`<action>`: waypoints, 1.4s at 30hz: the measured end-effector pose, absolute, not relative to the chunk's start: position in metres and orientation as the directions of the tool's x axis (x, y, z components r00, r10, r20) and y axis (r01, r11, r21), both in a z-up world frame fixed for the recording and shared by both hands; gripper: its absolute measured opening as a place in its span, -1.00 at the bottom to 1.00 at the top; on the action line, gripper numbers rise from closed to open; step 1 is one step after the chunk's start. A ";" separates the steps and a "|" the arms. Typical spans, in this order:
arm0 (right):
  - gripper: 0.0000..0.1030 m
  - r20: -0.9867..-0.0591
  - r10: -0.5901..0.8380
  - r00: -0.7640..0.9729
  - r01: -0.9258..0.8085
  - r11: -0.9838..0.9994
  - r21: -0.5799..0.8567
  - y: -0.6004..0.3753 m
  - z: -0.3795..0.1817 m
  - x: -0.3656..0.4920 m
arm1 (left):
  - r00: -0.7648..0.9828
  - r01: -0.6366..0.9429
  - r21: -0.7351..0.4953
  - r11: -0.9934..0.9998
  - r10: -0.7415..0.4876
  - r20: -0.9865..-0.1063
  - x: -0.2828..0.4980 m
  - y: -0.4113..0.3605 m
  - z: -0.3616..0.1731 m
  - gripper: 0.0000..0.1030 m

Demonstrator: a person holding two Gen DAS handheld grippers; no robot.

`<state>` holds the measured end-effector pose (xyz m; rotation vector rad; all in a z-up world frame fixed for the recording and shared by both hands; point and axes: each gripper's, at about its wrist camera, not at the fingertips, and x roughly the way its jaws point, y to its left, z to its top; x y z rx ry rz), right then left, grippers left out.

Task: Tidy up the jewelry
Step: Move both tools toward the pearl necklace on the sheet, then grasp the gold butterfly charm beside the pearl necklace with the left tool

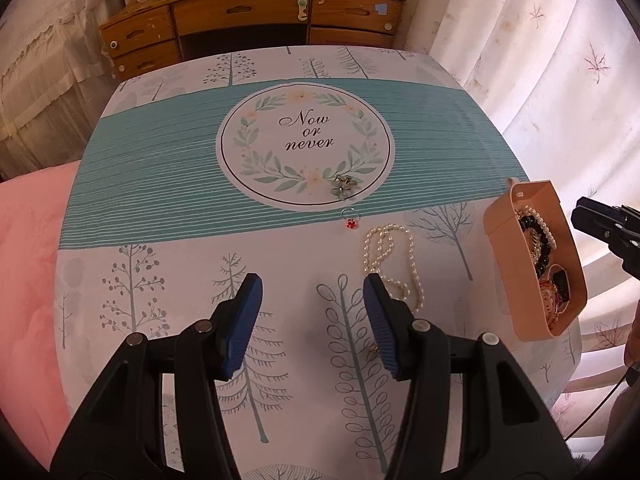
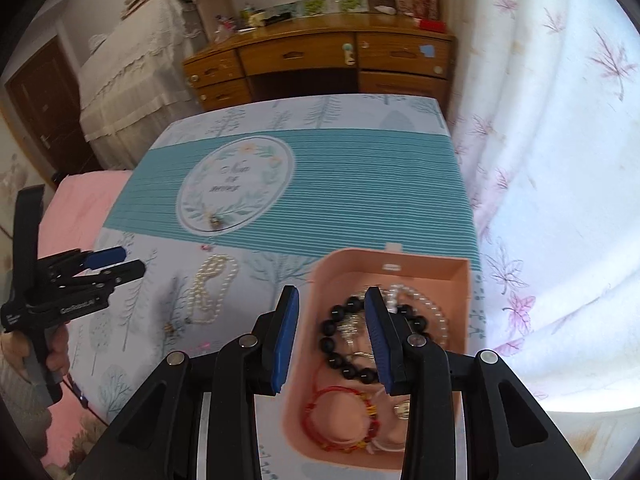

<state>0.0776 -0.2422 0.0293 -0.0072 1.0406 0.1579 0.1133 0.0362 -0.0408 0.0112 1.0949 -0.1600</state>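
Note:
My left gripper (image 1: 313, 280) hangs open over the tree-print tablecloth (image 1: 160, 184) with nothing between its blue pads. Just beyond its right finger lies a pearl necklace (image 1: 390, 256). Farther out are a ring with a red stone (image 1: 351, 220) and a flower brooch (image 1: 344, 186). My right gripper (image 2: 332, 292) stands open above the pink box (image 2: 420, 268), holding nothing. Below it in the box lie a black bead bracelet (image 2: 348, 340), a red string bracelet (image 2: 344, 416) and a pearly bracelet (image 2: 424, 304). The right wrist view also shows the pearl necklace (image 2: 212, 288) and the left gripper (image 2: 134, 261).
A small gold piece (image 1: 374, 352) lies by the left gripper's right finger. The pink box (image 1: 502, 272) sits at the table's right edge beside a leaf-print curtain (image 1: 560, 80). A wooden desk (image 1: 248, 12) stands beyond the table, pink bedding (image 1: 28, 260) to its left.

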 end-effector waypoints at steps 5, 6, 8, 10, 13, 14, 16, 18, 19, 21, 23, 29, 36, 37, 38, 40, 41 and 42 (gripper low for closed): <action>-0.33 -0.863 0.172 0.475 -0.221 0.973 0.073 -0.205 0.029 0.073 | 0.446 0.130 -0.045 0.990 -0.099 -0.889 0.110 0.040 -0.044 -0.04; -0.33 -0.866 0.180 0.467 -0.235 0.969 0.075 -0.197 0.027 0.075 | 0.444 0.126 -0.045 0.991 -0.097 -0.891 0.111 0.042 -0.045 -0.04; -0.33 -0.871 0.196 0.451 -0.257 0.963 0.083 -0.184 0.021 0.080 | 0.437 0.111 -0.049 0.993 -0.093 -0.894 0.115 0.047 -0.048 -0.04; -0.33 -0.878 0.209 0.430 -0.281 0.955 0.090 -0.168 0.013 0.087 | 0.431 0.100 -0.053 0.994 -0.091 -0.898 0.120 0.051 -0.051 -0.04; -0.34 -0.887 0.239 0.396 -0.311 0.943 0.115 -0.149 0.001 0.100 | 0.412 0.088 -0.057 0.994 -0.088 -0.907 0.127 0.056 -0.057 -0.04; -0.34 -0.889 0.244 0.387 -0.316 0.941 0.121 -0.146 -0.004 0.105 | 0.405 0.085 -0.057 0.995 -0.086 -0.910 0.129 0.057 -0.059 -0.04; -0.34 -0.898 0.253 0.361 -0.324 0.937 0.133 -0.136 -0.013 0.116 | 0.399 0.086 -0.064 0.994 -0.093 -0.912 0.130 0.059 -0.060 -0.04; -0.34 -0.903 0.257 0.344 -0.329 0.934 0.141 -0.128 -0.021 0.126 | 0.393 0.088 -0.079 0.993 -0.108 -0.913 0.128 0.060 -0.062 -0.04; -0.34 -0.906 0.258 0.337 -0.326 0.934 0.144 -0.126 -0.024 0.131 | 0.384 0.097 -0.096 0.991 -0.126 -0.915 0.125 0.059 -0.063 -0.04; -0.33 -0.907 0.274 0.320 -0.328 0.930 0.165 -0.125 -0.030 0.138 | 0.365 0.112 -0.117 0.987 -0.151 -0.919 0.116 0.056 -0.067 -0.04; -0.33 -0.912 0.272 0.307 -0.322 0.931 0.169 -0.124 -0.036 0.144 | 0.348 0.130 -0.138 0.982 -0.175 -0.921 0.105 0.051 -0.071 -0.04; -0.33 -0.917 0.271 0.294 -0.314 0.933 0.175 -0.125 -0.050 0.156 | 0.328 0.206 -0.176 0.963 -0.237 -0.915 0.076 0.027 -0.086 -0.04; -0.33 -0.912 0.301 0.278 -0.296 0.930 0.217 -0.134 -0.059 0.130 | 0.315 0.218 -0.152 0.964 -0.218 -0.924 0.069 0.003 -0.105 -0.04; -0.33 -0.911 0.305 0.279 -0.298 0.929 0.220 -0.136 -0.059 0.123 | 0.315 0.215 -0.148 0.965 -0.212 -0.925 0.069 0.002 -0.106 -0.04; -0.33 -0.911 0.303 0.281 -0.301 0.929 0.216 -0.136 -0.059 0.117 | 0.326 0.208 -0.143 0.968 -0.207 -0.922 0.069 0.000 -0.106 -0.04; -0.33 -0.908 0.306 0.285 -0.315 0.925 0.213 -0.138 -0.059 0.100 | 0.328 0.199 -0.142 0.970 -0.202 -0.923 0.071 -0.001 -0.106 -0.04; -0.33 -0.909 0.305 0.283 -0.323 0.923 0.209 -0.139 -0.059 0.091 | 0.333 0.193 -0.146 0.970 -0.205 -0.921 0.072 -0.002 -0.106 -0.04; -0.33 -0.911 0.303 0.279 -0.328 0.922 0.206 -0.139 -0.060 0.083 | 0.340 0.186 -0.151 0.971 -0.208 -0.917 0.073 -0.002 -0.106 -0.04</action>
